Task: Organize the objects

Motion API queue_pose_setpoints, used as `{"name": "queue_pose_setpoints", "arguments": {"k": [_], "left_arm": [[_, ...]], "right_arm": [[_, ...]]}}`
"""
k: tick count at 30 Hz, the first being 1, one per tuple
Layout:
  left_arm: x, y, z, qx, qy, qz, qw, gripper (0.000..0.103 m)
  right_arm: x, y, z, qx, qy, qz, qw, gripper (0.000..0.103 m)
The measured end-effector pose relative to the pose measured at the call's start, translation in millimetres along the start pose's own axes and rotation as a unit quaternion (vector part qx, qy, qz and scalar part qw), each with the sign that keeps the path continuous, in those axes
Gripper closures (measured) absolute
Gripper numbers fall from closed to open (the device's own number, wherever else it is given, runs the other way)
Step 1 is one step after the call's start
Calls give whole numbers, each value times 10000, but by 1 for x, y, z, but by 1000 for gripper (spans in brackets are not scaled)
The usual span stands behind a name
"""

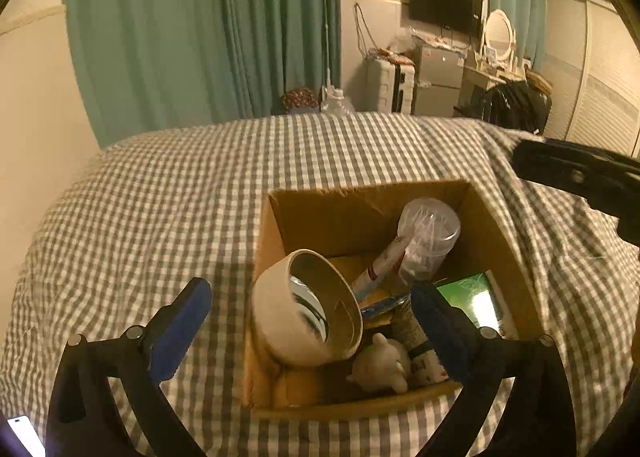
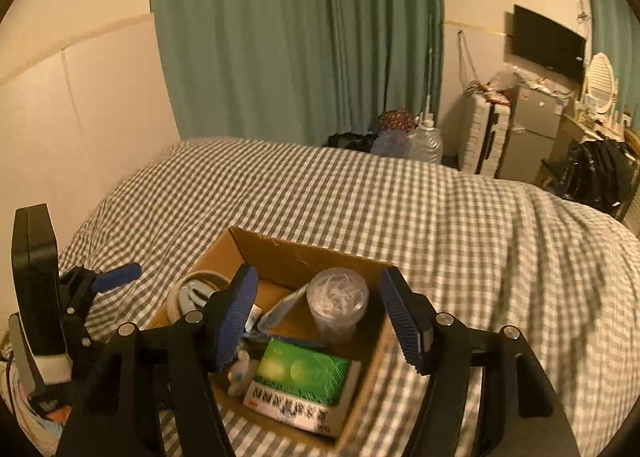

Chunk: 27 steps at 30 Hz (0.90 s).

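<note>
A: Left tool spread wide, nothing held; it straddles the near left corner of the cardboard box. Right tool likewise released, poised over the box's right half

B: Likely both just hover for the next pick. Contents?

A: On the bed, the box holds a tape roll leaning on the left wall, a clear tub, a green packet, a small white figure; the bed around it looks bare

The roll of tape sits half hidden behind the right claw.
</note>
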<state>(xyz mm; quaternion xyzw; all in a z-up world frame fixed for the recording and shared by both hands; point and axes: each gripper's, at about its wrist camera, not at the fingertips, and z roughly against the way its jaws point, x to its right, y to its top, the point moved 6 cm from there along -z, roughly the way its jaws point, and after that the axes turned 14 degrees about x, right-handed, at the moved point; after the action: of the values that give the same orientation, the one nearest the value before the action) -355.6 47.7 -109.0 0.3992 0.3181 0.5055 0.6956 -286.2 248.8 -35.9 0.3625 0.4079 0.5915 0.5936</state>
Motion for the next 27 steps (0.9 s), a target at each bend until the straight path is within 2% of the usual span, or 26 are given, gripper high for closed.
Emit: {"name": "queue_pose_setpoints", "arguments": {"k": [4,9,16,20,23,27], "left_arm": [[-1,19,37,280,29,45,9996,0],[0,47,96,837,62,17,9965,0],[3,65,168,1415,63,98,9899,0],[0,60,201,1890,78,297,9815,0],[-3,43,214,2198,268,336,9746,0],[1,21,213,2119,308,165,9767,0]], "right_arm": [[3,15,42,192,-200,109,9996,37],[-3,41,102,624,-556,380,9958,16],[-19,60,184,1373,-899,713,9839,3],[-20,45,207,1642,-1089,475,9792,0],[-23,12,208,1719,-1118,344,9781,0],[-19,-28,193,1602,-1160,144,9801,0]]}}
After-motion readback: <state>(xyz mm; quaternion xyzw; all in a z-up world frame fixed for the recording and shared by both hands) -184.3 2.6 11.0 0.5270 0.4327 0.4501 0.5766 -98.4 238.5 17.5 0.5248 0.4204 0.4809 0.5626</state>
